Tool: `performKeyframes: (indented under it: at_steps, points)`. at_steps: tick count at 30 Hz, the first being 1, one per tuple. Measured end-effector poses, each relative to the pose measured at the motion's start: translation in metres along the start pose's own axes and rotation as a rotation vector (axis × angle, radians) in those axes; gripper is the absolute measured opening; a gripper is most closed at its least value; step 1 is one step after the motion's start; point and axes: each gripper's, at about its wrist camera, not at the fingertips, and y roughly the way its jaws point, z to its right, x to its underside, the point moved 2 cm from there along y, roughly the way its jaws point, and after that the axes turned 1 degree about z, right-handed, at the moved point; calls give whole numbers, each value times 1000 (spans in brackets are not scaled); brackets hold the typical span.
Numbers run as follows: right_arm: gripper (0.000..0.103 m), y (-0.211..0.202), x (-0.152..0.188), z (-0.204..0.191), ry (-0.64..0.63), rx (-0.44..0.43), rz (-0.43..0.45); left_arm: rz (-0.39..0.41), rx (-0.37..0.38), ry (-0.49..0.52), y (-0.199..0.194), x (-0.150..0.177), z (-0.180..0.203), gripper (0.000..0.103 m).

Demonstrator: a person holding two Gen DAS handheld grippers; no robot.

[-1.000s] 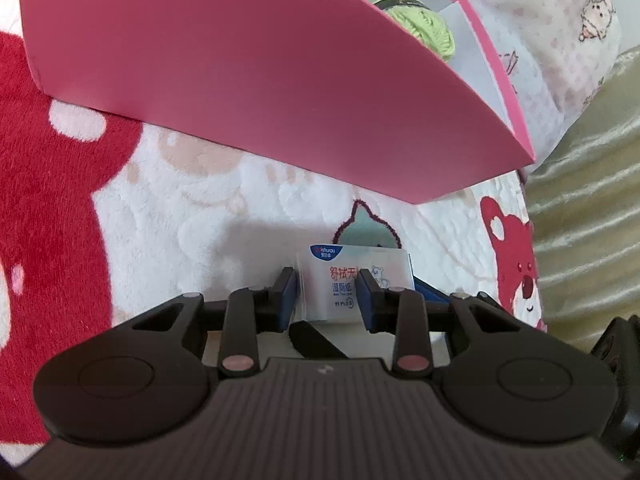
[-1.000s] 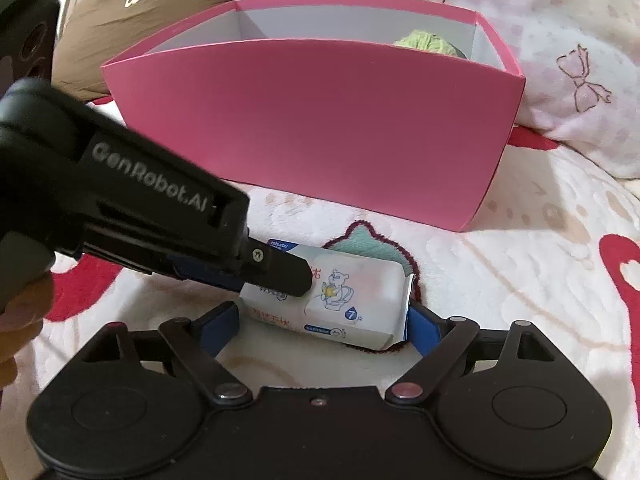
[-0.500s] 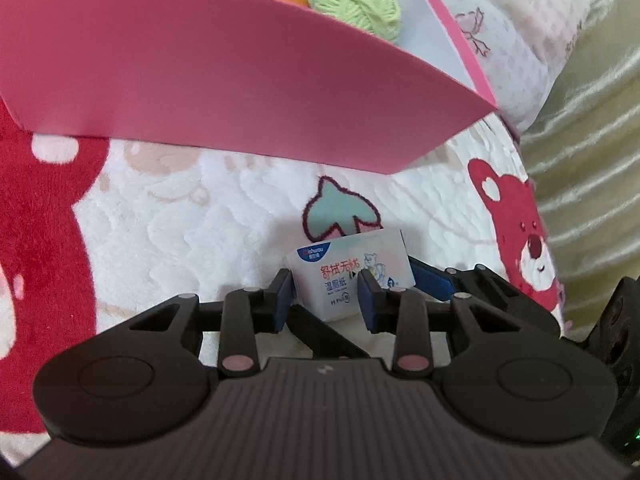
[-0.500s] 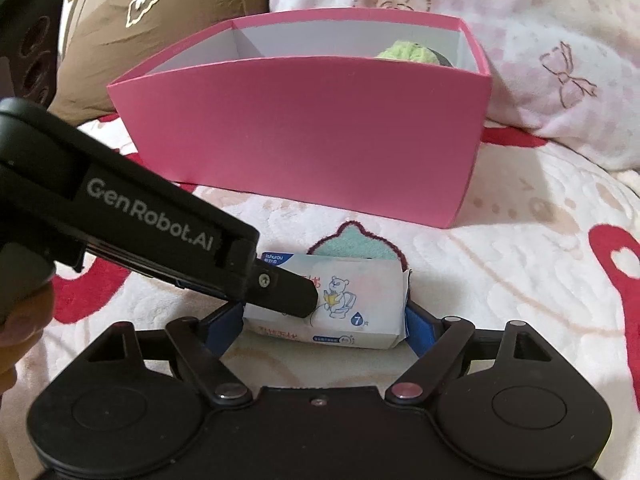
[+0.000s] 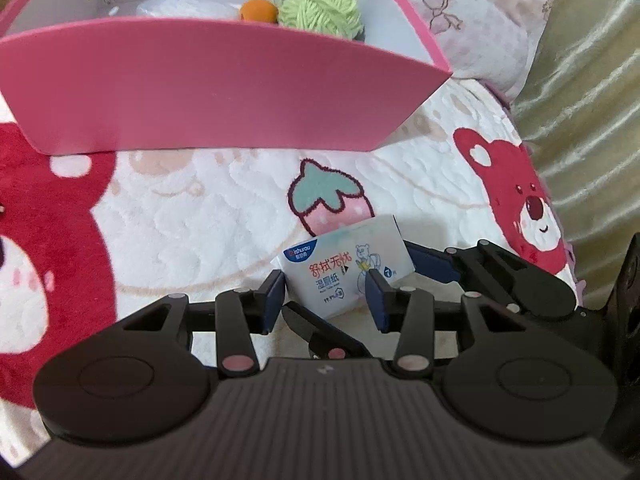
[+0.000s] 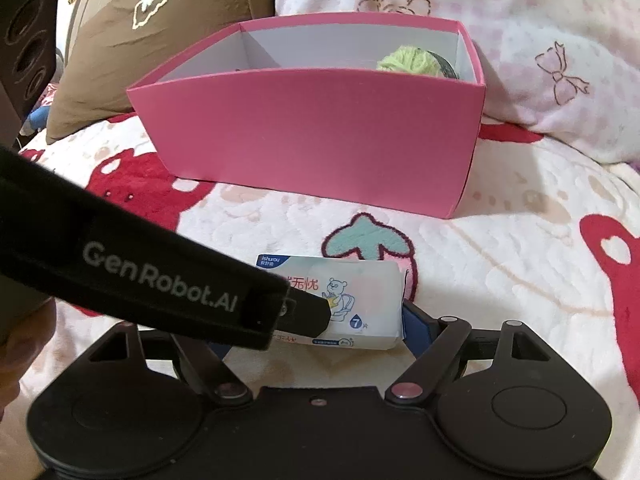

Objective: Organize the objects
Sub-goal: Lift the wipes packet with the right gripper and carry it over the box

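Wipes pack between both jaws, box beyond.

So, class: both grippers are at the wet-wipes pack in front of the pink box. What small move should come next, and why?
Probably lift the wet-wipes pack straight up. The left gripper and right gripper each appear closed on it, and it sits low on the blanket, below the rim of the pink box, which holds the green yarn ball.
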Motion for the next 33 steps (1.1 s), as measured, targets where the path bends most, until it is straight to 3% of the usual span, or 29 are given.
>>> performKeyframes:
  at_steps: [3,6,10,20,33]
  points:
    - [83,-6,-4,-3,13,-27,-2,-19,-55,9,-8,4,0,38]
    - [83,-13,-8,-7,50,-79,-6,-7,-32,-48,-21,12,-9,38]
    - [83,-25,-6,-21,-1,-100,10,10,-50,-62,-36,14,-8,38]
    - [81,-56,-15,-17,78,-198,7,119,28,-112,-88,22,-4,37]
    - [81,-90,-36,-25,25,-195,4,148,49,-132,-120,18,4,37]
